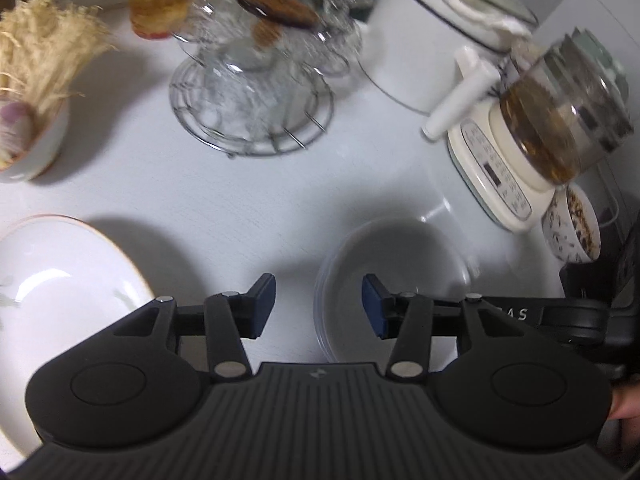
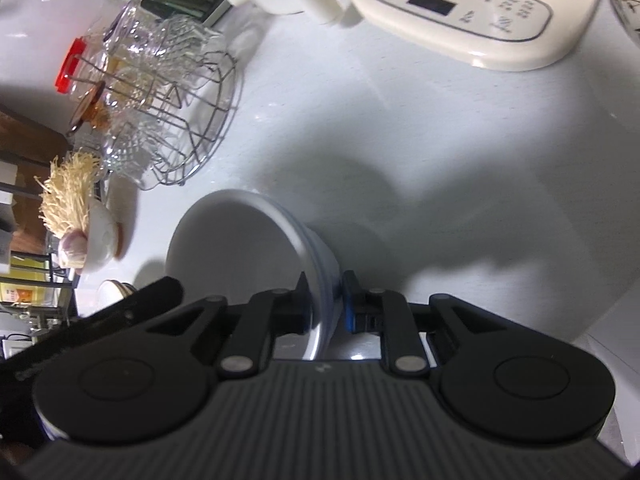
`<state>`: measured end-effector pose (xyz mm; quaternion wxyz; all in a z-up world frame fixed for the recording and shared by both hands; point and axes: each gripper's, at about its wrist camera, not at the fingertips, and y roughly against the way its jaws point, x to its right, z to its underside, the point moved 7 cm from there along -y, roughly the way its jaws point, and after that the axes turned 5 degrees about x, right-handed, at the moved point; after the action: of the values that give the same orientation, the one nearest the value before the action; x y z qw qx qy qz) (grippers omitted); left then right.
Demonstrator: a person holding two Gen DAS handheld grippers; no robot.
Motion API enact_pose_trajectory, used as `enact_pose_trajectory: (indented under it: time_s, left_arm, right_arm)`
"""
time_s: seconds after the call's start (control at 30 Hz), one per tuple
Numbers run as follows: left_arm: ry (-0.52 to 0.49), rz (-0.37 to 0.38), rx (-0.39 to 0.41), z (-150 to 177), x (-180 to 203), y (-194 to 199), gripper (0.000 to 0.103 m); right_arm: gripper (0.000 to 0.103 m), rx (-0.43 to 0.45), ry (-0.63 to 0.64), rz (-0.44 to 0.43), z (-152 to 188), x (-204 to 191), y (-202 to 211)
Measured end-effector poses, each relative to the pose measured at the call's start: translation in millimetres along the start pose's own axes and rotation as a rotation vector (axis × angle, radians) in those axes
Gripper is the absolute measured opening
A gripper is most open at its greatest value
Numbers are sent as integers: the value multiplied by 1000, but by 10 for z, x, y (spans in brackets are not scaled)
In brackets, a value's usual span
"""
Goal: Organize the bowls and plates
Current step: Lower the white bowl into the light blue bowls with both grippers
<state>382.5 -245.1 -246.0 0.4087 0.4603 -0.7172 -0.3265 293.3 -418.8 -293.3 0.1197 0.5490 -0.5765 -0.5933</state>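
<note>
bowl: a white bowl (image 2: 248, 256) hangs tilted on its side above the white desk (image 2: 440, 160), its rim pinched between the two pads of the right gripper (image 2: 326, 304).
right fingers: nearly shut, one pad inside the rim and one outside; the grip takes only a narrow strip of the wall, so the bowl can swing or slip out if the hand jerks.
left fingers: the left gripper (image 1: 319, 306) stands about half open with nothing between the pads, over the near edge of the same bowl (image 1: 400, 264), apart from it.
crash risk: the two grippers sit close at the bowl; a careless move can knock one against the other and shake the rim loose.
plate: a gold-rimmed white plate (image 1: 60, 276) lies flat on the desk to the left, well apart from the bowl; lowering the bowl onto it too fast can chip either one.
glass rack: a wire rack of glass cups (image 2: 160, 112) stands further back, fragile, and a wide swing can reach it.
kettle base: a cream appliance base (image 2: 460, 12) with a glass pot (image 1: 560, 120) sits at the right, another thing to clip.
</note>
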Motion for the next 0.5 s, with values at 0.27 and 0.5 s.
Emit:
enact_pose_trajectory:
  time_s: [0.27, 0.5]
  left_arm:
    - [19, 31, -72, 208, 153, -310, 53]
    - [62, 58, -114, 345, 134, -467, 39]
  right_arm:
    - [18, -5, 18, 16, -3, 147, 73]
    - [18, 10, 28, 26, 18, 174, 99]
